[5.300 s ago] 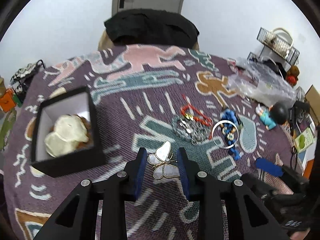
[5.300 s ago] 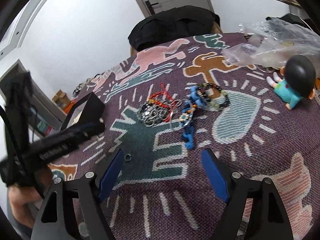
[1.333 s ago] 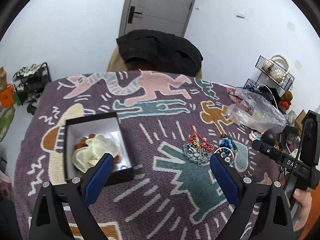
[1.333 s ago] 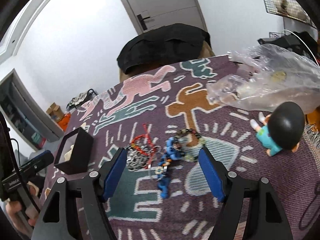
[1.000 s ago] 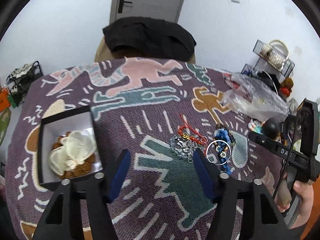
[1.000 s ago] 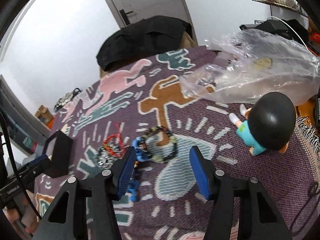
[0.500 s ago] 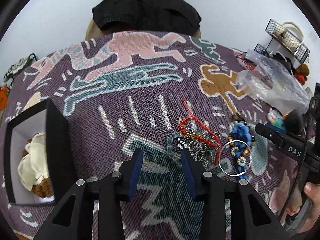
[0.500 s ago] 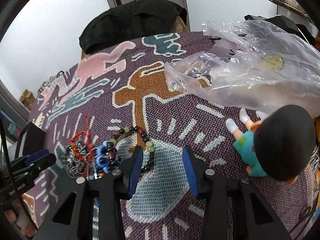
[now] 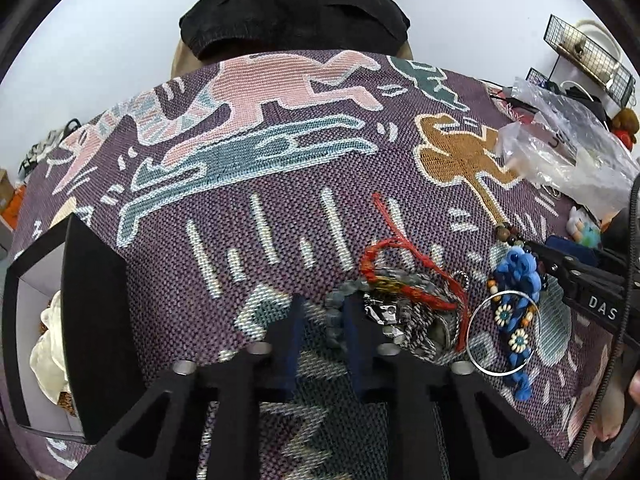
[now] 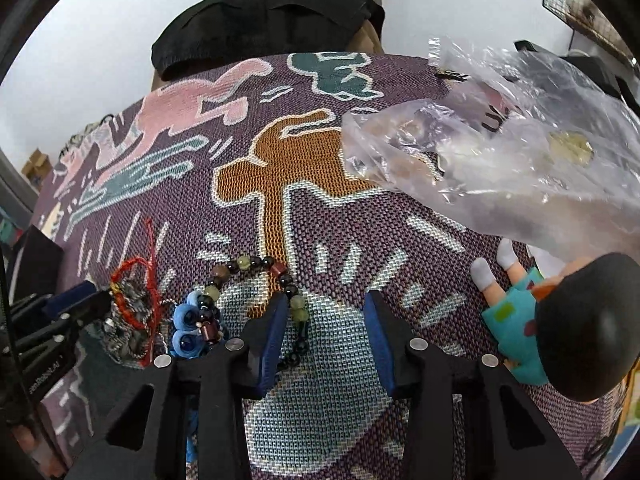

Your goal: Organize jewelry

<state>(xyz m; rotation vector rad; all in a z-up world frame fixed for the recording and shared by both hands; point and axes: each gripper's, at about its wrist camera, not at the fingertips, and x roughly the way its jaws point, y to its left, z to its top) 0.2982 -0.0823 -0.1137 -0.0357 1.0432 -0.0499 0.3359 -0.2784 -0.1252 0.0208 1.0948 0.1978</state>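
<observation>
Where the patterned woven cloth (image 9: 280,184) reaches the far left of the left wrist view, a black box (image 9: 92,308) with a white lining stands open, cream-coloured pieces (image 9: 48,348) lying inside it. Right of the box, the left gripper (image 9: 322,334) sits low over the worktop, its blue fingers (image 9: 290,336) narrowed around a strand of grey-blue beads (image 9: 334,316) — whether they actually pinch it I cannot tell. That strand belongs to a tangled heap of jewelry: a red cord bracelet (image 9: 396,252) lies over silvery chain (image 9: 416,328), and just beside it a thin silver hoop (image 9: 506,332) rings a blue flowered piece (image 9: 516,276).

From the right wrist view, the same heap lies at the left, and a bracelet of mixed dark and pale-green beads (image 10: 256,264) curves across the cloth. The right gripper (image 10: 326,338) is spread wide, holding nothing — its left finger (image 10: 272,336) touches that bracelet's near side. Further right, a crumpled clear plastic bag (image 10: 500,160) lies on the cloth, and a small doll in teal with black hair (image 10: 560,320) lies below it.
</observation>
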